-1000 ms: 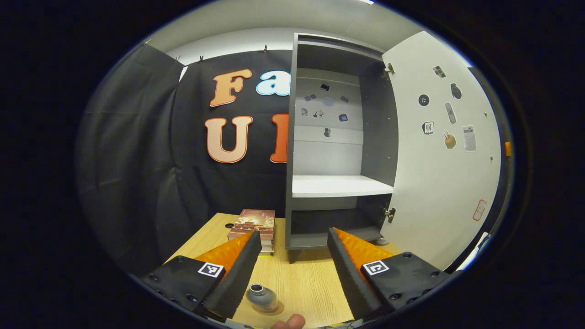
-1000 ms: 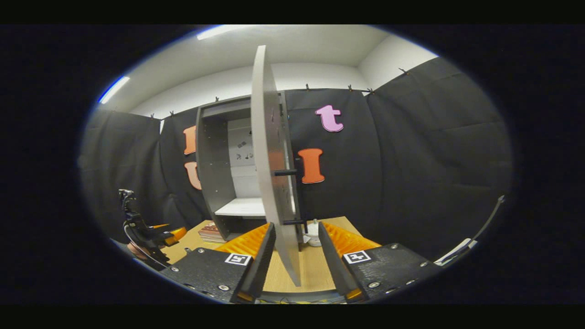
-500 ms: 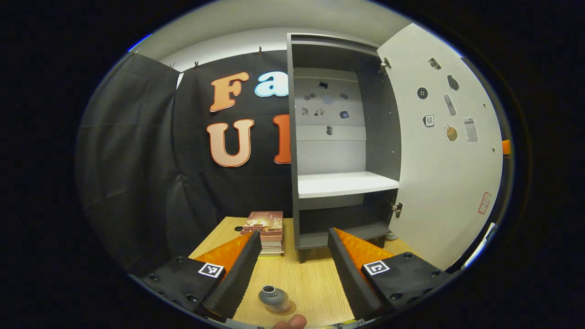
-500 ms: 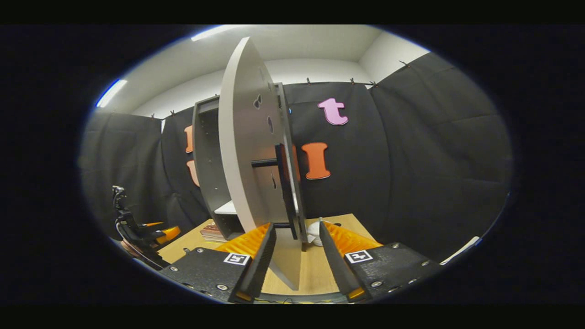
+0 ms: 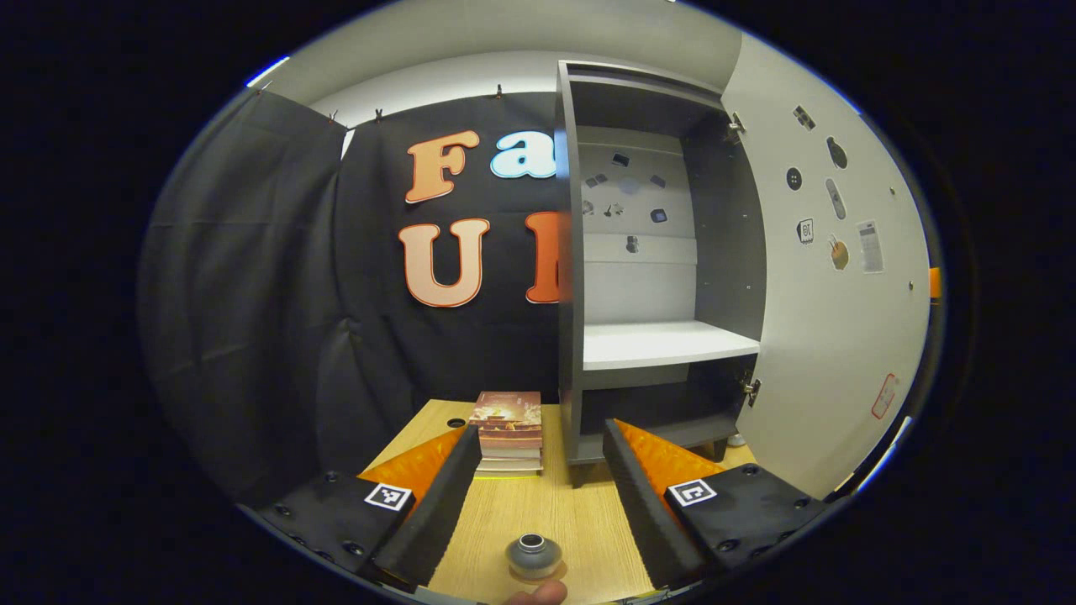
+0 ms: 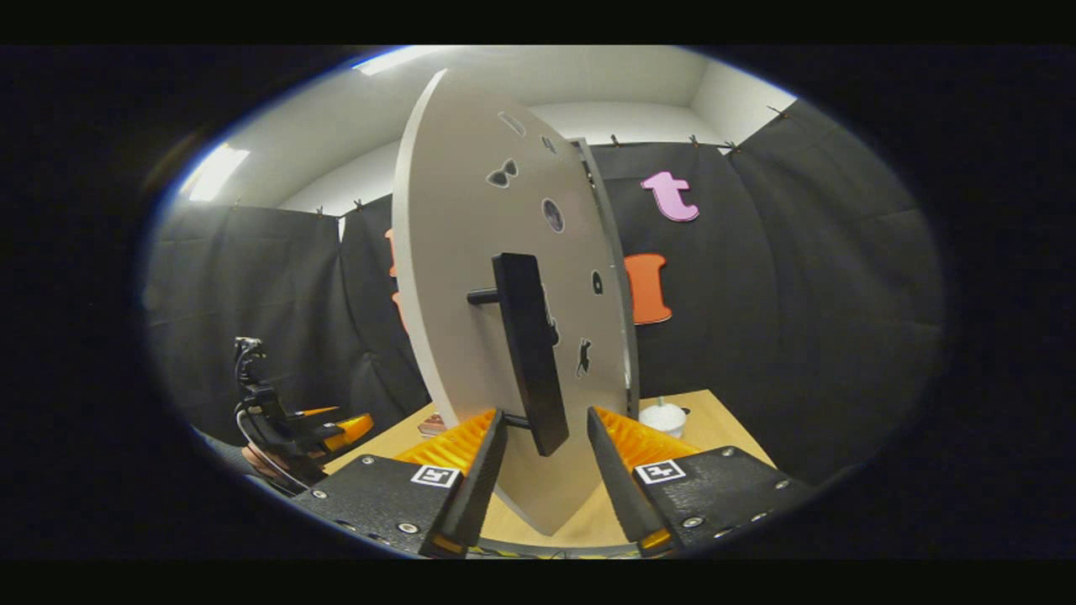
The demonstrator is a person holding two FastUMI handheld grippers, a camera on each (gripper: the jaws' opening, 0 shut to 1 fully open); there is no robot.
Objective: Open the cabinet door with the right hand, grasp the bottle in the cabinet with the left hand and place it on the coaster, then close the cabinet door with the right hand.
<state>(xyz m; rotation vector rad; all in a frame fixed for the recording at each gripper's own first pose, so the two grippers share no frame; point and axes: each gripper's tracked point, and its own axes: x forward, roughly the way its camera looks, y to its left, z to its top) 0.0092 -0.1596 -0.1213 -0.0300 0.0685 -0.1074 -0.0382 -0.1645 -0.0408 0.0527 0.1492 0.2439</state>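
Note:
A small grey bottle stands upright on the wooden table, low between the fingers of my left gripper, which is open and holds nothing. I cannot make out the coaster under the bottle. The grey cabinet stands open with a bare white shelf; its white door hangs at the right. In the right gripper view the door's outer face is turned to me. Its black handle reaches down between the fingers of my open right gripper. The left gripper is at the far left there.
A stack of books lies on the table just left of the cabinet's foot. A white round object sits on the table behind the door. A fingertip shows at the bottom edge near the bottle.
The door has swung from edge-on to showing its outer face in the right gripper view, and the handle now lies between my right fingers. The left view shifted, bringing the bottle to the middle.

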